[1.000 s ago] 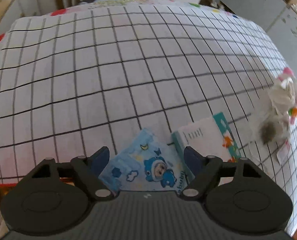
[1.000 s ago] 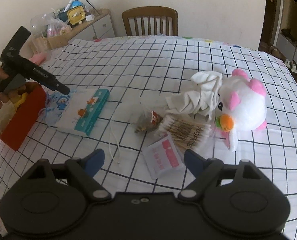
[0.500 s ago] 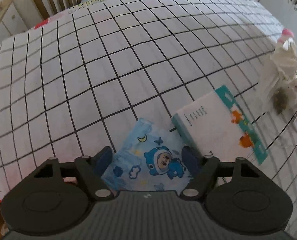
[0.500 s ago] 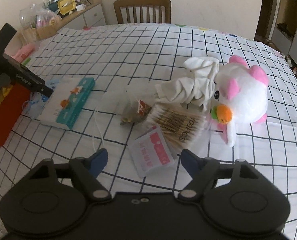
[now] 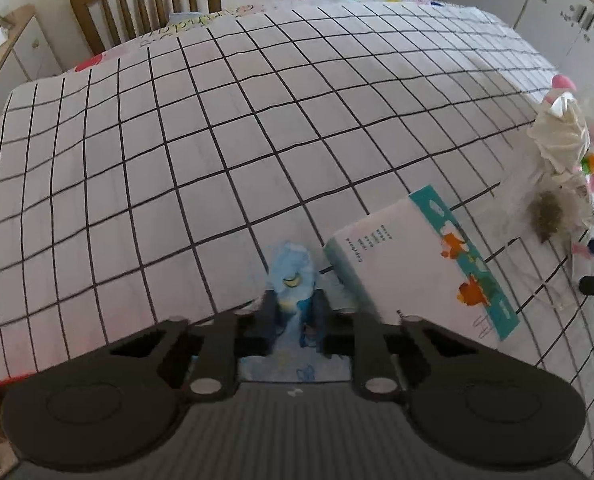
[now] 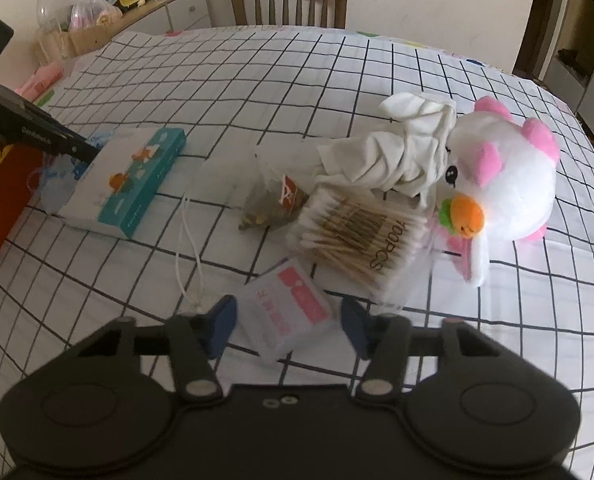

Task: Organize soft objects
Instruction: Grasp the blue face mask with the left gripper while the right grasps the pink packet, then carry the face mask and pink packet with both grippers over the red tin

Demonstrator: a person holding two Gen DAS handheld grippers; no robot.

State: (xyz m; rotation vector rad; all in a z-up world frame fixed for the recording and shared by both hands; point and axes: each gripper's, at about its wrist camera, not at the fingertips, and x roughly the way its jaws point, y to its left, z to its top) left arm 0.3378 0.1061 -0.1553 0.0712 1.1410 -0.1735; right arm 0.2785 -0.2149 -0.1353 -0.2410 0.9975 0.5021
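On the checked tabletop (image 6: 257,80), left claw (image 5: 293,304) closing, clamped on the blue cartoon packet (image 5: 291,276); right claw (image 6: 289,320) closing astride the pink-labelled packet (image 6: 285,308), not yet touching; slick wrappers may slip, dragging the neighbouring cotton-swab pack (image 6: 357,236).

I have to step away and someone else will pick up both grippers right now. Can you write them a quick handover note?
Left gripper: jaws closing, pinching the blue cartoon packet at the table's near edge, beside the teal-edged tissue pack.
Right gripper: jaws closing around the small pink-and-white packet; pads not yet pressing on it.
Still loose on the checked tablecloth: cotton swab pack, tea bag, white cloth draped on the plush toy.
Red box sits at the left table edge.
Done: nothing visibly sorted. Left: everything.
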